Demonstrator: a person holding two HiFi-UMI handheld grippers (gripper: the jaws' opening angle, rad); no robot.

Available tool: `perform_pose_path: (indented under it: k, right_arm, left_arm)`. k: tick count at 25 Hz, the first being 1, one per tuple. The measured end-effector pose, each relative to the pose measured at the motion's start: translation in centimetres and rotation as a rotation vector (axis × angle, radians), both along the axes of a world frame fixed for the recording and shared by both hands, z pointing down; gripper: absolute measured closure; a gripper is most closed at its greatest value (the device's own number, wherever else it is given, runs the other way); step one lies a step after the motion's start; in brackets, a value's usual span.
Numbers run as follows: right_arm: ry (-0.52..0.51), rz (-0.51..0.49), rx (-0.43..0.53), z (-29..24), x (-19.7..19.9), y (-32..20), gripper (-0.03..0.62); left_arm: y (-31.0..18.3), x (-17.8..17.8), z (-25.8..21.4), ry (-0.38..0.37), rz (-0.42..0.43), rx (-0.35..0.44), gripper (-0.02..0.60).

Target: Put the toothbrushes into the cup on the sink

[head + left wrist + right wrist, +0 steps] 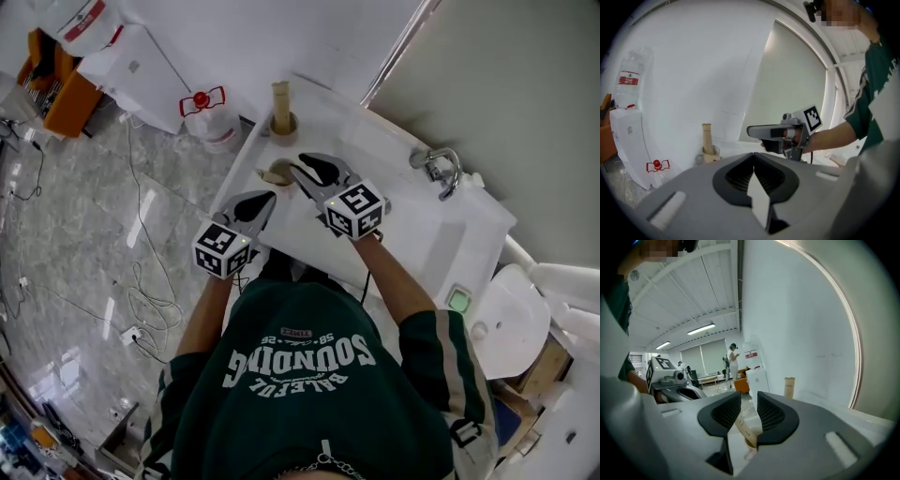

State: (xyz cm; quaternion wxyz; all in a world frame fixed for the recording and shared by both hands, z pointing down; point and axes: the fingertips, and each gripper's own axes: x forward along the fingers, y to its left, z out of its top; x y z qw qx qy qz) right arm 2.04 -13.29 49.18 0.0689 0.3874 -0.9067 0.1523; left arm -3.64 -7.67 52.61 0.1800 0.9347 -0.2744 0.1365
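A small cup stands at the far end of the white sink top, with a tan boxed toothbrush upright in it. A second tan toothbrush package lies just ahead of my right gripper. In the right gripper view that package sits tilted in the gap of the right gripper, whose jaws stand apart and do not clamp it. My left gripper hangs beside the sink's edge, its jaws together and empty. The cup shows far left in the left gripper view.
A chrome tap rises at the right of the sink top, and a green item lies near its close corner. A water jug with a red bow stands on the marble floor. Cables trail over the floor.
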Motion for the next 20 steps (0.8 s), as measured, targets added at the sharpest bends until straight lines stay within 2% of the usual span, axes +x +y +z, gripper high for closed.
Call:
perform_pose_path:
  k: [3, 6, 20]
  right_arm:
    - [0.008, 0.108, 0.009, -0.3, 3.3, 0.2, 0.553]
    - [0.005, 0.195, 0.003, -0.3, 6.7, 1.2, 0.591]
    - [0.046, 0.634, 0.092, -3.0, 22.8, 8.2, 0.591]
  left_arm:
    - [-0.1, 2.2, -0.5, 0.009, 0.039, 0.011, 0.529]
    - [-0.2, 4.5, -0.9, 0.018, 0.082, 0.022, 0.529]
    - [-0.6, 15.5, -3.4, 0.063, 0.297, 0.085, 0.529]
